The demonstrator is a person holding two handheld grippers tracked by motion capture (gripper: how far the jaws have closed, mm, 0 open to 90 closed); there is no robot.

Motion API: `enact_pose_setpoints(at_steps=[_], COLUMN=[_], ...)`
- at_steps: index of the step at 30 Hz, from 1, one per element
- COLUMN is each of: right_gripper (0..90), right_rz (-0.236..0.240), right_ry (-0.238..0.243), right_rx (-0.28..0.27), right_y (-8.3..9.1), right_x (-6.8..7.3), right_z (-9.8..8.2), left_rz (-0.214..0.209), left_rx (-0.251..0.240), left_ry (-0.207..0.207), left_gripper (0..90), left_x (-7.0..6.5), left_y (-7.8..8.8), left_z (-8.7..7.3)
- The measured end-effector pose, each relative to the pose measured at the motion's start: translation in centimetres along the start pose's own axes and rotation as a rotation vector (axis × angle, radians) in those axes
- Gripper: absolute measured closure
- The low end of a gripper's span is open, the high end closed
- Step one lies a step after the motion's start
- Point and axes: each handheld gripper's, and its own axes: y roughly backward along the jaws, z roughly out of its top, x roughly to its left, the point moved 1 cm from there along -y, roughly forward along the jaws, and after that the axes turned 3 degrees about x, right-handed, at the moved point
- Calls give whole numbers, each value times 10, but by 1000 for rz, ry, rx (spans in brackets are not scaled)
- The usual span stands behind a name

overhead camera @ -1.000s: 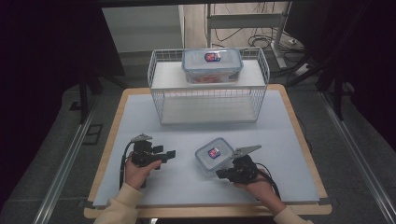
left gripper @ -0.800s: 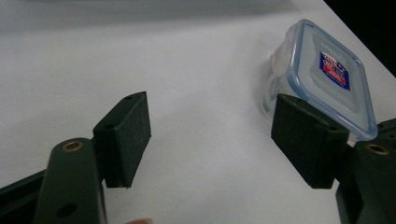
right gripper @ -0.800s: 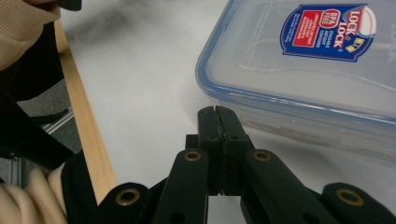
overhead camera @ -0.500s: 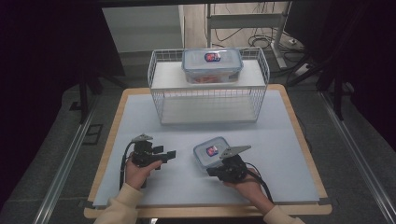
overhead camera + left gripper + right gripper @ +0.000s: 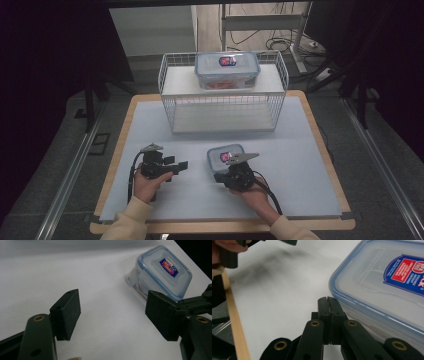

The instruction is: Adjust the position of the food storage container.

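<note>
A small clear container with a blue-rimmed lid (image 5: 225,156) (image 5: 163,271) (image 5: 387,282) sits on the pale mat in front of me. My right gripper (image 5: 218,177) (image 5: 328,301) lies low at its near side, pointing left. Its jaws are shut with nothing between them, right beside the container's wall. My left gripper (image 5: 181,165) (image 5: 116,312) rests to the left, pointing right at the container from a short distance. It is open, and bare mat lies between its pads (image 5: 68,311). A larger lidded container (image 5: 227,70) stands on top of a white wire rack (image 5: 222,107).
The wire rack spans the back middle of the table, with an open lower shelf. The mat (image 5: 300,165) ends at a wooden table edge (image 5: 120,227) (image 5: 235,322). Dark floor, rails and cables surround the table.
My right hand and its shut gripper have slid left, toward the left gripper. The small container has shifted slightly left with it. The left gripper has stayed put.
</note>
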Motion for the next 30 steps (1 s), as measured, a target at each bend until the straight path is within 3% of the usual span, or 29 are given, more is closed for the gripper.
enact_pose_setpoints(at_steps=[11, 17, 21, 30], right_gripper=[894, 895, 895, 894], right_rz=[-38, -32, -23, -32], right_ry=[-12, -8, 17, 14], right_rx=[-25, -24, -15, 4], right_y=[-8, -7, 0, 25], right_x=[-5, -6, -5, -15], right_z=[8, 7, 2, -17], left_rz=[-1, -1, -1, -3], left_rx=[-7, -9, -11, -7], left_ry=[6, 5, 5, 2], left_gripper=[277, 276, 276, 275], left_x=[0, 0, 0, -2], left_y=[1, 1, 2, 1], left_z=[0, 0, 0, 0])
